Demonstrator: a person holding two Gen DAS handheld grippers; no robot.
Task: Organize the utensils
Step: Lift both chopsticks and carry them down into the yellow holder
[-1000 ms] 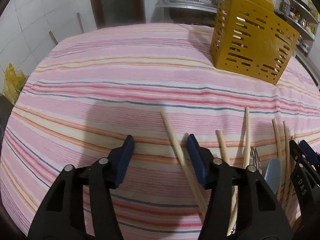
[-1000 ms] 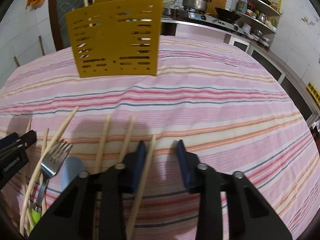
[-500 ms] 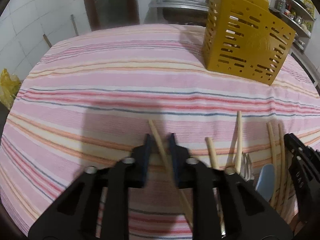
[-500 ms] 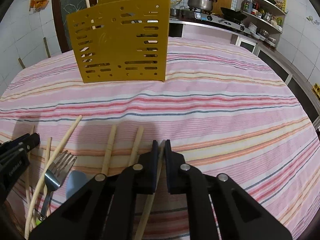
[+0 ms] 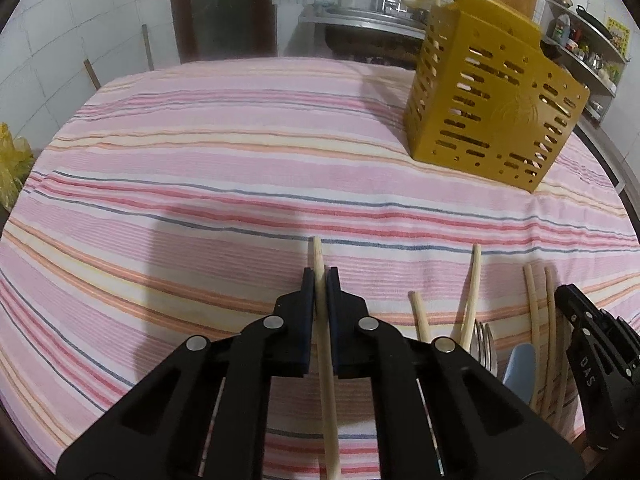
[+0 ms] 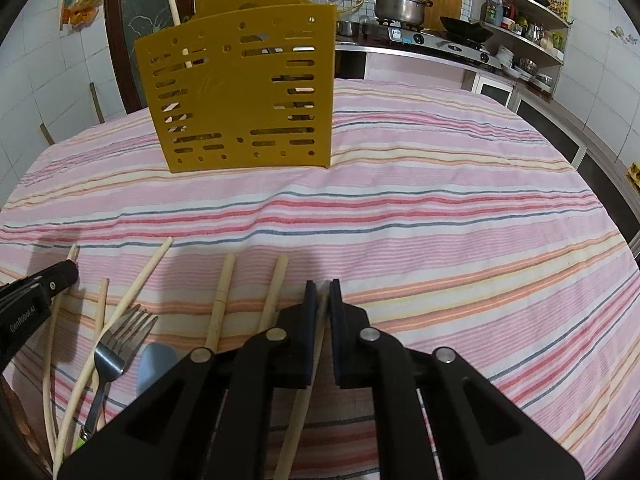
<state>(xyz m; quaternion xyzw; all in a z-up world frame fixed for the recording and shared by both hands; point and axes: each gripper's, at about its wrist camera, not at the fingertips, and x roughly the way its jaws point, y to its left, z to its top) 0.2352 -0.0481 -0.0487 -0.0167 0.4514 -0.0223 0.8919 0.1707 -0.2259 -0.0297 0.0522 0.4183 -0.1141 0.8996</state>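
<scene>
Two chopsticks are clamped, one in each hand-held gripper: the left hand-held gripper (image 5: 319, 280) pinches the left chopstick (image 5: 325, 360), the right hand-held gripper (image 6: 322, 291) the right chopstick (image 6: 304, 400), both low over the striped bench (image 6: 440, 220). Lift each level, then tip it upright over the yellow holder (image 6: 240, 92), standing well apart at the far side, avoiding the loose fork (image 6: 116, 344).

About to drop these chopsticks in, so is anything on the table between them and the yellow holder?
Nothing visible: only bare striped tablecloth lies between the held chopsticks and the yellow holder.
</scene>
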